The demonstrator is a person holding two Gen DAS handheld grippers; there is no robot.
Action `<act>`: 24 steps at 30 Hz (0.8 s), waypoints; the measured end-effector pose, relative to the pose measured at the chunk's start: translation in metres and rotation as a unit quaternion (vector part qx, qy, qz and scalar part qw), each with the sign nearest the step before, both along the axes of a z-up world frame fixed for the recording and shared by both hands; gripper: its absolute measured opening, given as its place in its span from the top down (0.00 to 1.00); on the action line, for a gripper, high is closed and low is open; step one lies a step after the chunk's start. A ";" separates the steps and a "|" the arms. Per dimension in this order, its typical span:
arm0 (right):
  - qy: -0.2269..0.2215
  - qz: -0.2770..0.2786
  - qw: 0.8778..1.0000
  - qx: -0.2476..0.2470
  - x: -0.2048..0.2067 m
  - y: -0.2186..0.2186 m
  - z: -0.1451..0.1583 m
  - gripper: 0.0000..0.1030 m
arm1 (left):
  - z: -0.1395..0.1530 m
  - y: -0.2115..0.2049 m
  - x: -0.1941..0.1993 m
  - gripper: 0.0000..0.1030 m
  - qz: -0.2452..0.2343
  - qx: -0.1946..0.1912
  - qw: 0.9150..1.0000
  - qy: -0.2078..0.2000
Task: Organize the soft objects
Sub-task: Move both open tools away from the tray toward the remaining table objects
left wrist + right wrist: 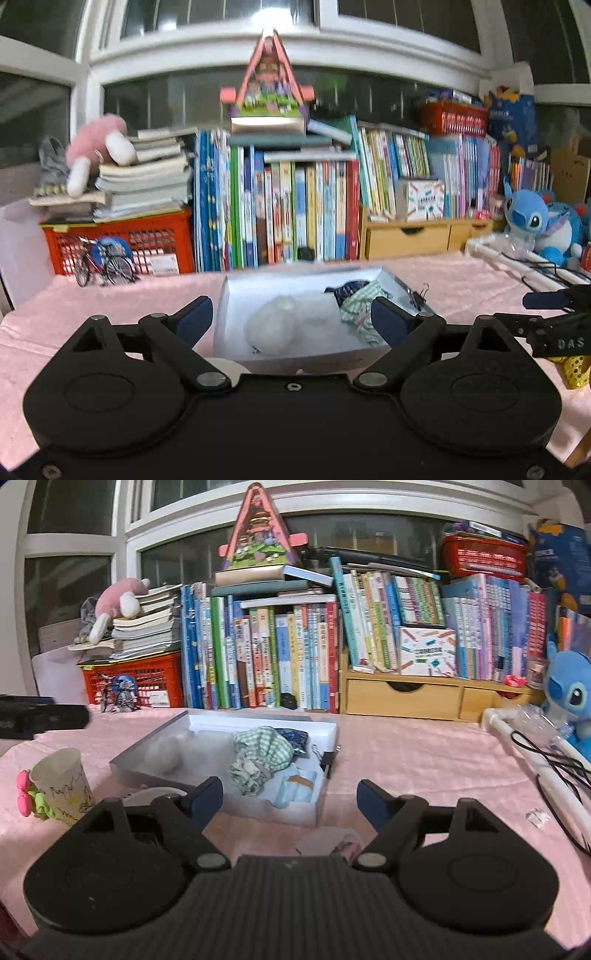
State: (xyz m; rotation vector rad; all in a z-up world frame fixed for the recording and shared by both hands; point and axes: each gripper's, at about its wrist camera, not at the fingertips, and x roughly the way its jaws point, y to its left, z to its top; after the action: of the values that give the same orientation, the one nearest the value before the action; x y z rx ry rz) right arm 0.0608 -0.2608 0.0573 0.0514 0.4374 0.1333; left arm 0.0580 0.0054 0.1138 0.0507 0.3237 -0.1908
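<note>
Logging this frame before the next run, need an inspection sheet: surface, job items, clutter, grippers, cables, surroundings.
Surface: pink cloth covers the table, lightly wrinkled.
Job's things: open white box holds a green checked cloth, a dark blue patterned cloth, a light blue cloth and a pale translucent lump.
Clutter: paper cup, binder clip on the box wall, toy bicycle, small pink item near the right gripper.
Grippers: left gripper and right gripper open, nothing between the fingers.
Cables: black cable over white tubes.
Surroundings: books, red crate, blue plush, windows.
</note>
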 end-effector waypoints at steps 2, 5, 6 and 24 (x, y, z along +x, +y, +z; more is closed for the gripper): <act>0.000 -0.010 1.000 0.004 -0.002 -0.003 -0.003 0.15 | -0.006 -0.001 -0.014 0.10 -0.001 -0.004 1.000 -0.023; 0.003 -0.021 1.000 0.008 -0.003 -0.009 -0.008 0.15 | -0.016 -0.004 -0.030 0.10 0.004 0.006 0.999 -0.052; 0.005 -0.023 1.000 0.008 -0.003 -0.011 -0.010 0.15 | -0.020 -0.005 -0.035 0.10 0.007 0.013 0.998 -0.060; 0.025 -0.038 0.999 0.007 0.002 -0.019 -0.031 0.15 | -0.071 -0.010 -0.055 0.60 0.027 -0.002 1.000 -0.004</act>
State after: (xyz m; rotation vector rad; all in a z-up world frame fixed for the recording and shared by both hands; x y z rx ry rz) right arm 0.0628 -0.2802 0.0266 0.0861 0.4833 0.0597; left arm 0.0029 -0.0049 0.0426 0.0394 0.3174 -0.1374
